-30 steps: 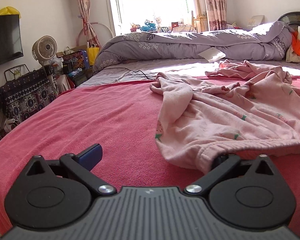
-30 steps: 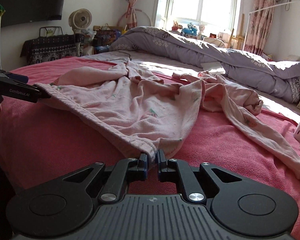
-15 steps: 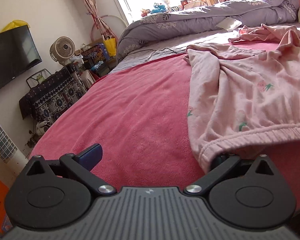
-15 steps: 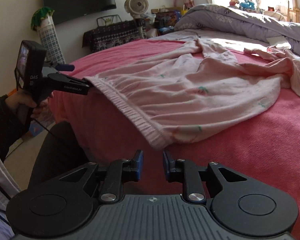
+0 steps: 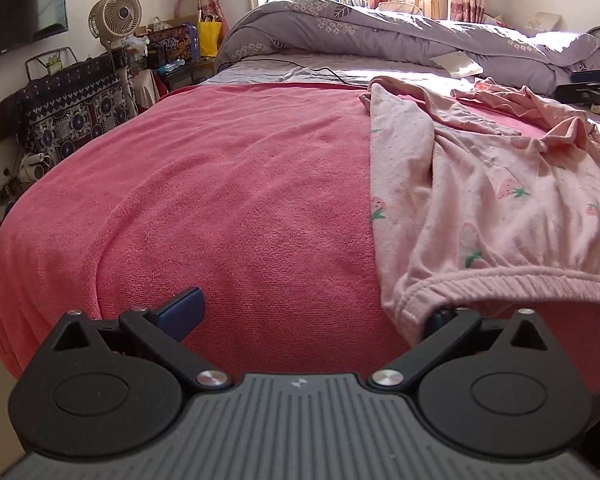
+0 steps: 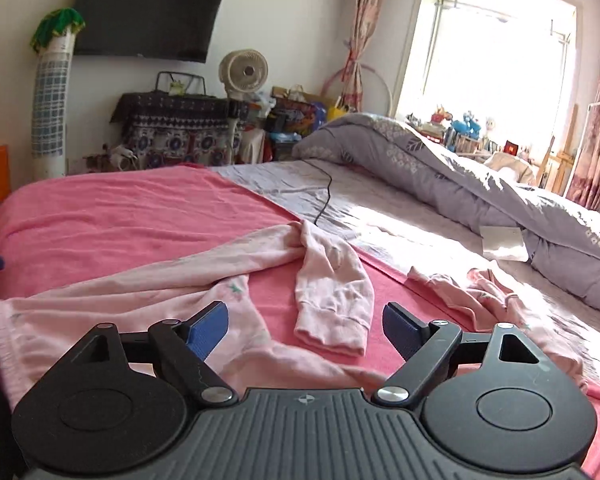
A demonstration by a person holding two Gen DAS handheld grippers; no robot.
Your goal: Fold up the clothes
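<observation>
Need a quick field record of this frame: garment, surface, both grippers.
garment: pink strawberry-print pyjama top, spread but rumpled, one sleeve bent over the blanket
surface: red blanket on the bed
left gripper: jaws wide, hem draped over one finger, not pinched
right gripper: open, jaws have just been opening, nothing between them, above the top
background: grey duvet
</observation>
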